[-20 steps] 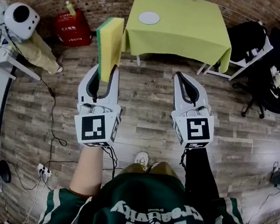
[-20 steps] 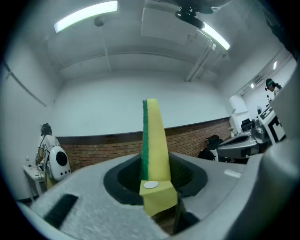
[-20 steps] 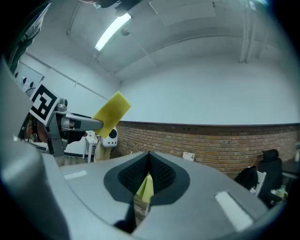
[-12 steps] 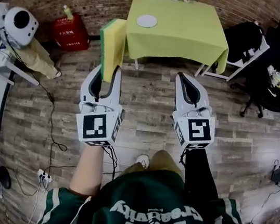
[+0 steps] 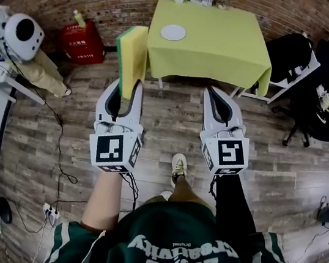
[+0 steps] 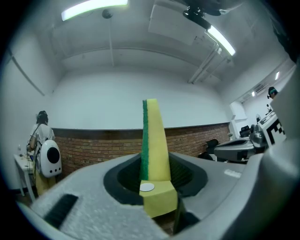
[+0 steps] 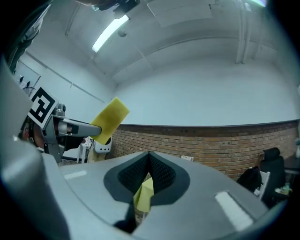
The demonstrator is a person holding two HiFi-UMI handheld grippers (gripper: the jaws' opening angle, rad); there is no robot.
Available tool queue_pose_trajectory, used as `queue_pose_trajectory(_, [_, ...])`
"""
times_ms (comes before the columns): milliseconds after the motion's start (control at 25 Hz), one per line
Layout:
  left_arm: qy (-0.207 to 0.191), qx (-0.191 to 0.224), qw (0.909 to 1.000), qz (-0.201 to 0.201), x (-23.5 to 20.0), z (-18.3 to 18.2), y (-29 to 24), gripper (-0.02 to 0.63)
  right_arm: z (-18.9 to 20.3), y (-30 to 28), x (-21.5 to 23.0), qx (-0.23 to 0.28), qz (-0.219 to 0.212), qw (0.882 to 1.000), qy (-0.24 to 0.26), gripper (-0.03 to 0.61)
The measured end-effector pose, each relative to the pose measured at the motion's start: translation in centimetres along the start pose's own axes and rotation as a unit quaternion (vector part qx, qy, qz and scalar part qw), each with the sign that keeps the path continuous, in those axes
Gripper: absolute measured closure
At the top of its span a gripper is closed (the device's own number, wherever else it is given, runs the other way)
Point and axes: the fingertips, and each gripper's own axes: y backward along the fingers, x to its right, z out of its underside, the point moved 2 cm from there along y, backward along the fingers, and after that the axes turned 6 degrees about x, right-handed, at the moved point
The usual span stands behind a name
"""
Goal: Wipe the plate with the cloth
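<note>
While left gripper (image 5: 126,84) clamps sponge (image 5: 132,51) upright, right gripper (image 5: 211,92) closed, empty; plate (image 5: 173,32) well ahead.

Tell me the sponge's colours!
The sponge is yellow with a green side; the left gripper view shows it best.

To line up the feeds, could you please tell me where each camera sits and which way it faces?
Head view: on the person's head, looking steeply down at floor and table; shows green top, left gripper, right gripper.
Left gripper view: on the left gripper, facing the brick wall along jaws shut on the sponge; right gripper at right edge.
Right gripper view: on the right gripper, facing that wall along shut jaws; left gripper at left.
Shared: all three show the sponge.
</note>
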Motion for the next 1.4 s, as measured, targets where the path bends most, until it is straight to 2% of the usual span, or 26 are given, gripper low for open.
queue_pose_trajectory(440, [-0.004,-0.011,0.9999,-0.002,-2.5,2.2,-10.4,0.474,2.0,-10.6,5.8,0.005,-0.002,1.000,-0.003,0.566])
queue_pose_trajectory(800, [-0.001,-0.028,0.9996,-0.010,-3.0,4.1,-17.2,0.474,4.1,-16.2,9.5,-0.002,-0.011,1.000,-0.005,0.566])
queue_pose_trajectory(1080, [0.001,-0.034,0.9991,-0.025,-2.3,5.3,-20.7,0.474,5.5,-19.2,12.7,-0.005,-0.019,1.000,-0.011,0.566])
queue_pose_trajectory(1400, [-0.011,-0.053,0.9979,-0.035,-3.2,6.5,-22.9,0.472,6.8,-21.6,13.9,-0.007,-0.025,0.999,-0.029,0.566])
